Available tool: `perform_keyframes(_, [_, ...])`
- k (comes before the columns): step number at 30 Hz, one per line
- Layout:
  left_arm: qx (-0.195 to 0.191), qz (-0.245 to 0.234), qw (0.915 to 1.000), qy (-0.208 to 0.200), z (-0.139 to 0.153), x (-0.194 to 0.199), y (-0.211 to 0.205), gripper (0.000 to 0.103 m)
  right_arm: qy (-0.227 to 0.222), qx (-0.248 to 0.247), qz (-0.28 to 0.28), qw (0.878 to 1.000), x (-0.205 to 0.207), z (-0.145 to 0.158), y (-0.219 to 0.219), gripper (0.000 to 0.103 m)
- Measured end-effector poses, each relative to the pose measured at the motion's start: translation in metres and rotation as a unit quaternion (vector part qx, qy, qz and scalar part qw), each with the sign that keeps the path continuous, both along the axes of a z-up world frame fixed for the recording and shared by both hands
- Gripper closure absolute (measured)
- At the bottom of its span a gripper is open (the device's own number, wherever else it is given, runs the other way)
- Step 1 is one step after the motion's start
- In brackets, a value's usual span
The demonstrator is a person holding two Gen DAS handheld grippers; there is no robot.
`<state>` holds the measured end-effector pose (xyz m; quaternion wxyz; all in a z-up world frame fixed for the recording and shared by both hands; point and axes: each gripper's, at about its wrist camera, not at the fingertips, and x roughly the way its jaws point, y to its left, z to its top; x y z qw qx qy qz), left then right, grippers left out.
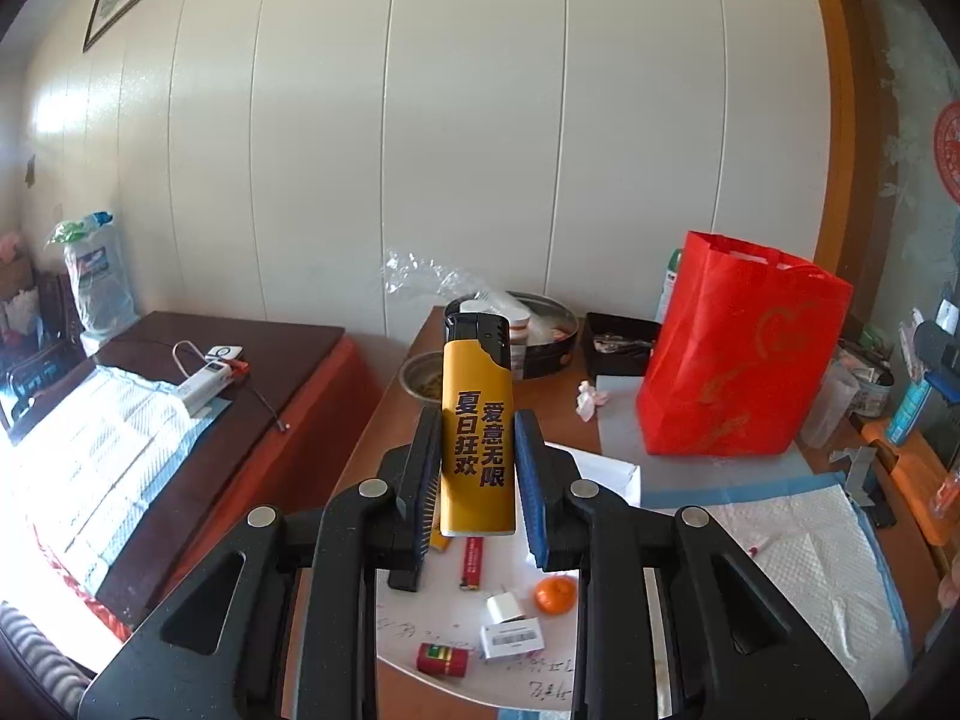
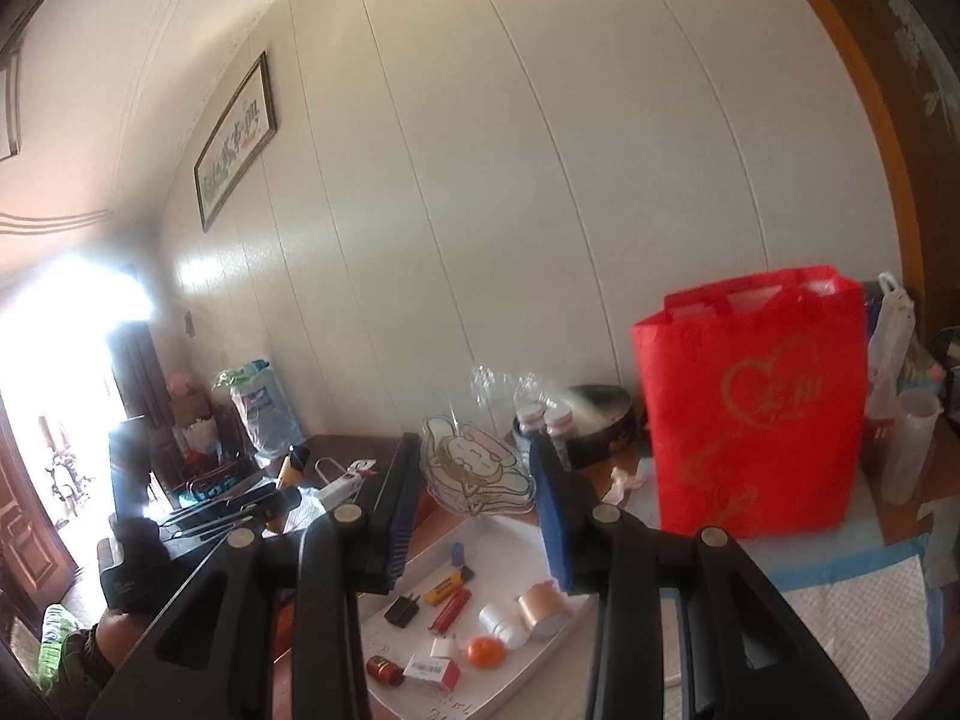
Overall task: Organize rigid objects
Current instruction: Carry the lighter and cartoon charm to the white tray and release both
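Observation:
My left gripper [image 1: 477,456] is shut on a yellow lighter [image 1: 478,420] with a black cap and dark Chinese print, held upright above the table. Below it a white tray [image 1: 444,612] holds a red lighter [image 1: 472,563], an orange [image 1: 555,594], a white adapter [image 1: 504,606], a labelled white box [image 1: 512,641] and a red battery [image 1: 443,659]. My right gripper [image 2: 474,498] is open and empty above the same tray [image 2: 510,546], which shows the red lighter [image 2: 450,608], orange [image 2: 484,651], tape roll [image 2: 543,606] and black charger [image 2: 402,610]. The left gripper with the lighter [image 2: 288,471] shows at the left.
A red tote bag [image 1: 738,354] [image 2: 756,402] stands on the table's right. A round tin [image 1: 540,336], a metal bowl [image 1: 423,375], a black box [image 1: 618,345] and a cartoon-printed clear fan [image 2: 474,468] sit behind the tray. A white pad [image 1: 810,564] covers the right. A low bench [image 1: 180,396] is on the left.

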<state>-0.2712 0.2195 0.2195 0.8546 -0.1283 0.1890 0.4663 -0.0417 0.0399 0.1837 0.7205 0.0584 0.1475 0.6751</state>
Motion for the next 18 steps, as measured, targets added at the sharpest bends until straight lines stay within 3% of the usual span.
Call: perform_keyframes(18, [-0.037, 0.01, 0.9992, 0.01, -0.032, -0.002, 0.03, 0.08, -0.013, -0.048, 0.033, 0.998, -0.033, -0.023, 0.038, 0.067])
